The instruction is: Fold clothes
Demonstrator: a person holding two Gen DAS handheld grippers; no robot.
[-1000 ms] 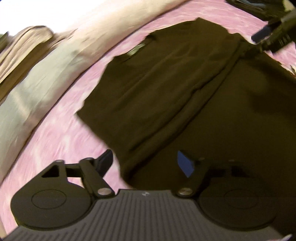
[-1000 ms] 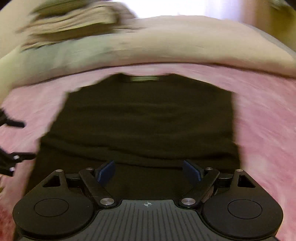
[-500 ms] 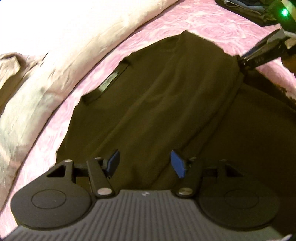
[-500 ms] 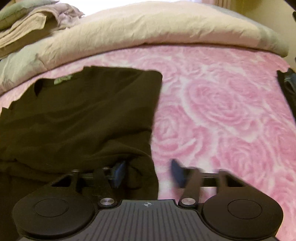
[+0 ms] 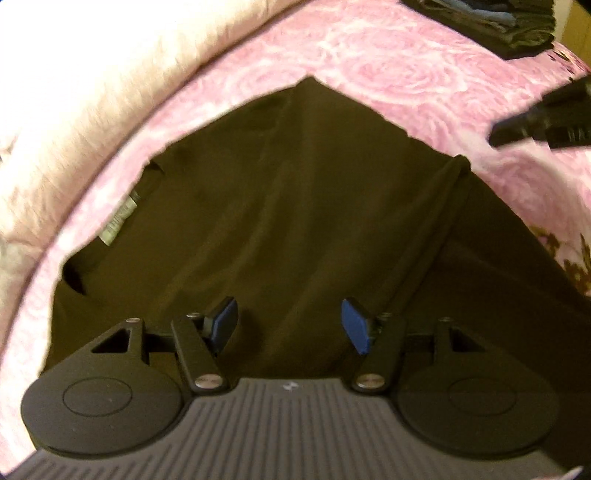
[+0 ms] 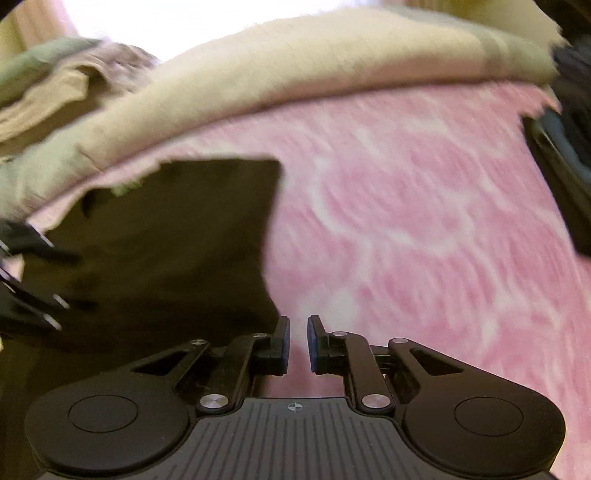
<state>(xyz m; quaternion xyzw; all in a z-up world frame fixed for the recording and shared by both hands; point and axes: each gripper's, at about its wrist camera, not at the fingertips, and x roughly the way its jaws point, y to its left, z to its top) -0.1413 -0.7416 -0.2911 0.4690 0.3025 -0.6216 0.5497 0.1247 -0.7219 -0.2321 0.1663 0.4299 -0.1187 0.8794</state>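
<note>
A black shirt [image 5: 295, 206] lies on the pink rose blanket [image 5: 424, 74], its grey neck label [image 5: 120, 218] at the left and a folded ridge running down its right side. My left gripper [image 5: 290, 321] hovers open over the shirt's near part, with nothing between its blue pads [image 5: 354, 325]. My right gripper [image 6: 298, 341] is over bare blanket just right of the shirt's edge [image 6: 271, 258]. Its jaws stand almost together, and only pink blanket shows in the thin gap. The left wrist view shows the right gripper [image 5: 546, 114] apart from the shirt. The left gripper [image 6: 37, 273] shows blurred at the left edge.
A cream duvet [image 6: 295, 66] runs along the far side of the bed, with beige and green cloths [image 6: 55, 92] piled at its left end. A stack of dark folded clothes [image 5: 498, 22] sits at the far right corner of the blanket [image 6: 424, 221].
The right gripper swung from above the shirt to the blanket at its right edge and closed from wide to nearly together. The left gripper moved across the shirt, its jaws narrowing slightly.
</note>
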